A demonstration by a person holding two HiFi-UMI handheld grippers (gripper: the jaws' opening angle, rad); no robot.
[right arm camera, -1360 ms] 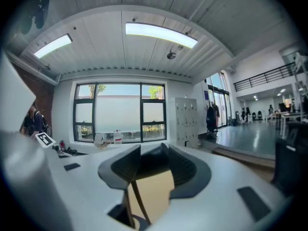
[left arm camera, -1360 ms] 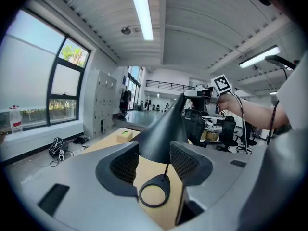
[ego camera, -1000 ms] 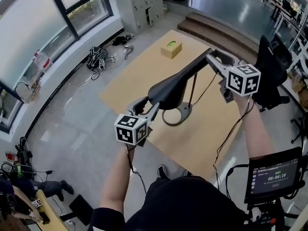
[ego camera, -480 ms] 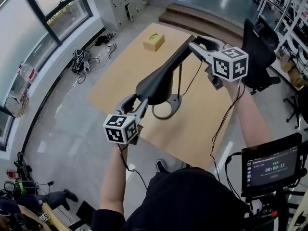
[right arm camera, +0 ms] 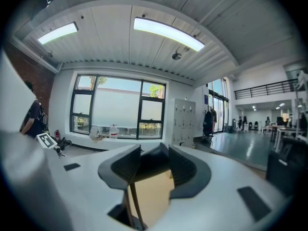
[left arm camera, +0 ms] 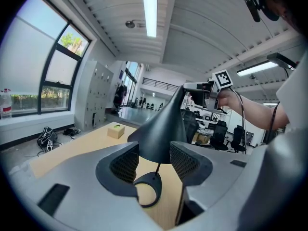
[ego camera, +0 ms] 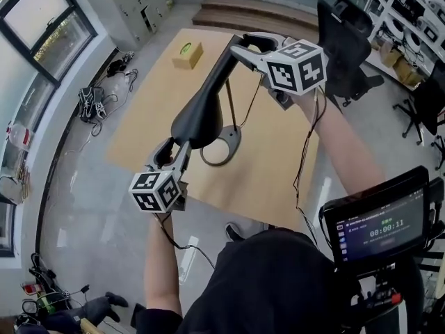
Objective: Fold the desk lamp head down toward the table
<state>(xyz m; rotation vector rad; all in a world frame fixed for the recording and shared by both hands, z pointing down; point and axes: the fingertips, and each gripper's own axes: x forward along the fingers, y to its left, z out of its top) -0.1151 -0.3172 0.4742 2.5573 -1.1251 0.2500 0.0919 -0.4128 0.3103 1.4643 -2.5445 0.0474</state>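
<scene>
A black desk lamp stands on the wooden table (ego camera: 278, 165), its ring base (ego camera: 221, 145) flat on the top. The long tapered lamp head (ego camera: 198, 113) slants from low left to high right above the base. My left gripper (ego camera: 174, 152) is shut on the head's wide lower end (left arm camera: 161, 129), which spans the gap between both pads. My right gripper (ego camera: 243, 47) is shut on the lamp's narrow upper end (right arm camera: 154, 160), where the thin stem (right arm camera: 132, 201) drops away below the jaws.
A small cardboard box (ego camera: 188, 54) sits at the table's far left corner. A black office chair (ego camera: 341, 40) stands off the far right side. A screen with a timer (ego camera: 379, 221) is close at the right. Cables and bags (ego camera: 94, 99) lie on the floor to the left.
The head view has swung, so the table sits more to the left and upright in the picture. Both grippers keep the same hold on the lamp, and its slant looks unchanged.
</scene>
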